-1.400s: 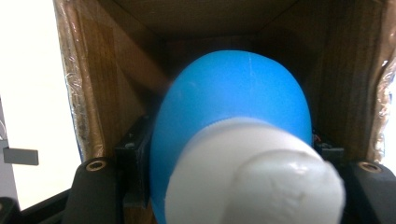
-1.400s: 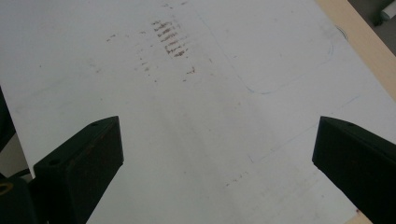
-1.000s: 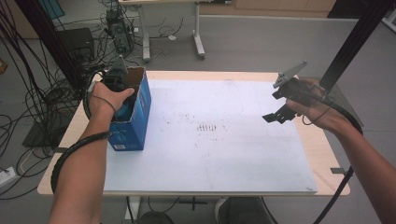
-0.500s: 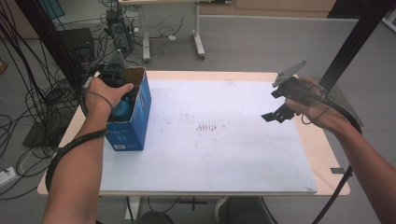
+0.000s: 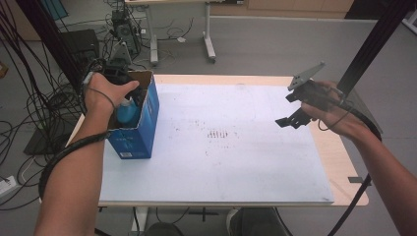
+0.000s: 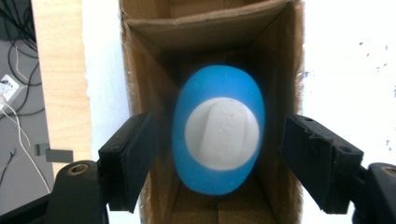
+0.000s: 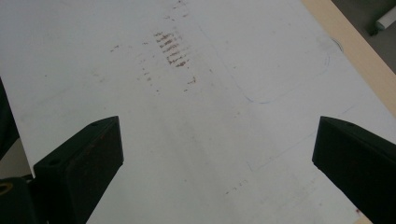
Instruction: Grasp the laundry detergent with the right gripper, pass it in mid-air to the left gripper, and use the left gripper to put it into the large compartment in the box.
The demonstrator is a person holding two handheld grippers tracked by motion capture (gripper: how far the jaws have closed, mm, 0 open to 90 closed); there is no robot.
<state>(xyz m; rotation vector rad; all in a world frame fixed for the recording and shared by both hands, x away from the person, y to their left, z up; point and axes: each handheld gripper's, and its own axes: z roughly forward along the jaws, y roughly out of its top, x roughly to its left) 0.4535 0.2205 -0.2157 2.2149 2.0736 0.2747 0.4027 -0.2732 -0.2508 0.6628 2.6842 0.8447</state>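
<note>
The left gripper (image 6: 219, 168) has risen and its jaws have just been opening, releasing the blue plastic bottle with white cap (image 6: 219, 130) inside the open blue cardboard box (image 5: 142, 123); only withdrawing seems left.

From the high view we look forward and down over the bench (image 5: 216, 162) from the person's side, far enough back to take in the floor beyond. The left gripper view sits close, looking straight down into the open blue box (image 6: 210, 28) at the bottle (image 6: 218, 130) inside; we share that box (image 5: 142, 123) with the high view. The right gripper view looks down at a slant, fairly near, on the bench's white sheet (image 7: 210, 140) and its smudged marks (image 7: 173, 49), which we also see from above (image 5: 221, 133).
</note>
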